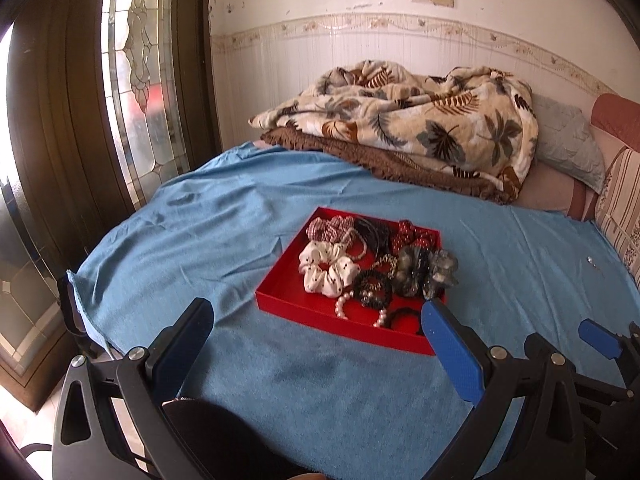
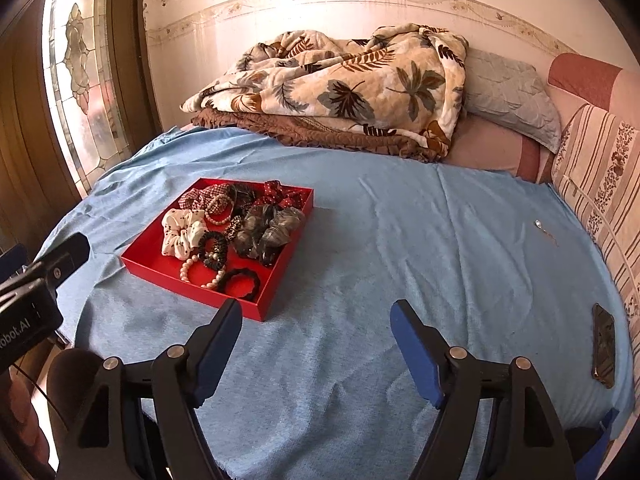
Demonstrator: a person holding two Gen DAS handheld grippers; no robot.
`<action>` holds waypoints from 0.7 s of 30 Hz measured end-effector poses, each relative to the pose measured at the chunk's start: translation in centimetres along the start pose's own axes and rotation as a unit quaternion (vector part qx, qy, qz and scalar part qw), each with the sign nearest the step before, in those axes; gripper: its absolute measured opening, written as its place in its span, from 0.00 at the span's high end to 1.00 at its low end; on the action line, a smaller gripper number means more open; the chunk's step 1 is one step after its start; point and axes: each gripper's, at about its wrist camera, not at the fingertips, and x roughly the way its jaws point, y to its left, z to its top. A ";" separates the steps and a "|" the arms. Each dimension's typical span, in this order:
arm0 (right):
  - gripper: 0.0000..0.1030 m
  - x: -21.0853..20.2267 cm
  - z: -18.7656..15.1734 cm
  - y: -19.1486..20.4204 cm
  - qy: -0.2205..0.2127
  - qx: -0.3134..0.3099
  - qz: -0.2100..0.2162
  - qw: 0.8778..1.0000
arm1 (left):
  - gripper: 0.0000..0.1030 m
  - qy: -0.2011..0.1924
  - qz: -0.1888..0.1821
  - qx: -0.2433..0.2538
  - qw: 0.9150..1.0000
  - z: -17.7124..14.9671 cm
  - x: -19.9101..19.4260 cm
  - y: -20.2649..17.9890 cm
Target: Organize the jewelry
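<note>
A red tray [image 2: 264,304] crowded with scrunchies, a pearl bracelet [image 2: 200,274] and hair ties sits on a blue-covered bed [image 2: 400,240], both grippers [image 1: 320,332] [image 2: 316,336] spread wide and empty.

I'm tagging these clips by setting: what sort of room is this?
Most likely a bedroom in a home: a blue sheet covers what looks like a bed, with a crumpled leaf-print blanket and a pillow against the wall.

Both wrist cameras sit low, near the foot of the blue-sheeted bed [image 1: 240,240], tilted down, facing the far wall. Left view sits close behind the shallow red cardboard tray [image 1: 320,316]; right view has that tray [image 2: 264,300] off left. Shared: tray, leaf-print blanket [image 2: 340,76].
</note>
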 end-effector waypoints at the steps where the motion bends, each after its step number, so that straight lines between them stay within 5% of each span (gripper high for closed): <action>1: 0.21 0.1 0.0 0.0 0.002 0.000 -0.001 1.000 | 0.00 0.003 -0.001 0.001 1.000 -0.1 0.2 -0.1; 21: 0.19 1.3 -0.3 0.0 0.016 0.001 -0.005 1.000 | 0.00 0.040 -0.007 0.014 0.999 -1.0 1.9 -0.9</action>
